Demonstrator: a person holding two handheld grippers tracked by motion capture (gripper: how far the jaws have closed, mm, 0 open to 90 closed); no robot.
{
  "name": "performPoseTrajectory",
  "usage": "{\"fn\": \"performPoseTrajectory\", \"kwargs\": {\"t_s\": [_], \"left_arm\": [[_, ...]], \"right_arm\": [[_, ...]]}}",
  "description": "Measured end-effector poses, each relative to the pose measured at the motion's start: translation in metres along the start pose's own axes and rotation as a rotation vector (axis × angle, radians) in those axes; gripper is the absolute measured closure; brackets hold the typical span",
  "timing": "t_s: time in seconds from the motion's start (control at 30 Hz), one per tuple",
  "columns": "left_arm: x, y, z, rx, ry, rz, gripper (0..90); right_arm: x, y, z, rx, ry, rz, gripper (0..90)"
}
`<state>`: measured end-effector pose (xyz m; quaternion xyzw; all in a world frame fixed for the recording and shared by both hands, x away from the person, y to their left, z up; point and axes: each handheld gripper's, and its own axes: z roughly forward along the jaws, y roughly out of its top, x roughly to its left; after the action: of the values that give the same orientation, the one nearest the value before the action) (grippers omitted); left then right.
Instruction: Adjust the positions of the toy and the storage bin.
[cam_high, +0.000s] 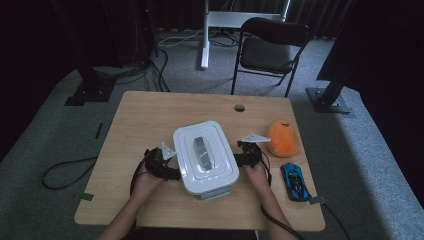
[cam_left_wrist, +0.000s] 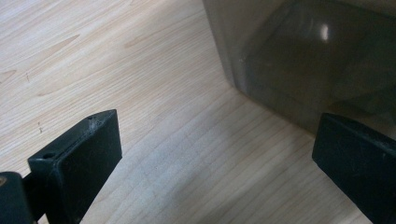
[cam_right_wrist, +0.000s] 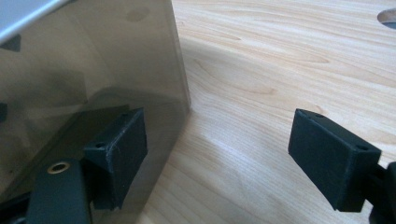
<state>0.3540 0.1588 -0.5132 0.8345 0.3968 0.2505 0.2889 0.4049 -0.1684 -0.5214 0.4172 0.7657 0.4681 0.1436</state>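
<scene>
A clear storage box (cam_high: 210, 187) with a white lid (cam_high: 205, 155) sits near the middle of the wooden worktop (cam_high: 140, 120), a grey handle (cam_high: 202, 152) set in the lid's top. The left gripper (cam_high: 172, 172) lies at the box's 9 o'clock side and the right gripper (cam_high: 239, 160) at its 3 o'clock side, each just beside a wall. In both gripper views the fingers (cam_left_wrist: 79, 163) (cam_right_wrist: 334, 158) stand spread wide, released, with bare wood between them and the translucent wall beside one finger. At the box's 3 o'clock, farther off, rest an orange plush toy (cam_high: 283, 137) and a blue toy car (cam_high: 295, 181).
</scene>
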Motion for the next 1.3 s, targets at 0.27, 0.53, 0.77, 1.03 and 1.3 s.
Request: {"fn": "performPoseTrajectory", "kwargs": {"t_s": [0.27, 0.53, 0.77, 1.03, 1.3], "left_arm": [[0.0, -0.003, 0.0, -0.008, -0.064, -0.026, 0.8], [-0.003, -0.006, -0.006, -0.027, -0.096, -0.038, 0.6], [-0.001, -0.009, -0.022, -0.06, -0.096, -0.047, 0.6], [0.013, -0.02, -0.044, -0.087, -0.098, -0.111, 0.7], [0.02, -0.021, -0.075, -0.144, -0.102, -0.161, 0.7]], "right_arm": [[-0.007, 0.002, 0.001, 0.024, -0.012, 0.026, 14.9], [-0.006, -0.005, -0.014, 0.034, -0.097, 0.027, 13.9], [0.012, -0.024, -0.039, 0.076, -0.186, -0.038, 13.7], [0.018, -0.054, -0.061, 0.111, -0.183, -0.026, 13.7], [0.015, -0.078, -0.082, 0.131, -0.185, 0.002, 13.4]]}}
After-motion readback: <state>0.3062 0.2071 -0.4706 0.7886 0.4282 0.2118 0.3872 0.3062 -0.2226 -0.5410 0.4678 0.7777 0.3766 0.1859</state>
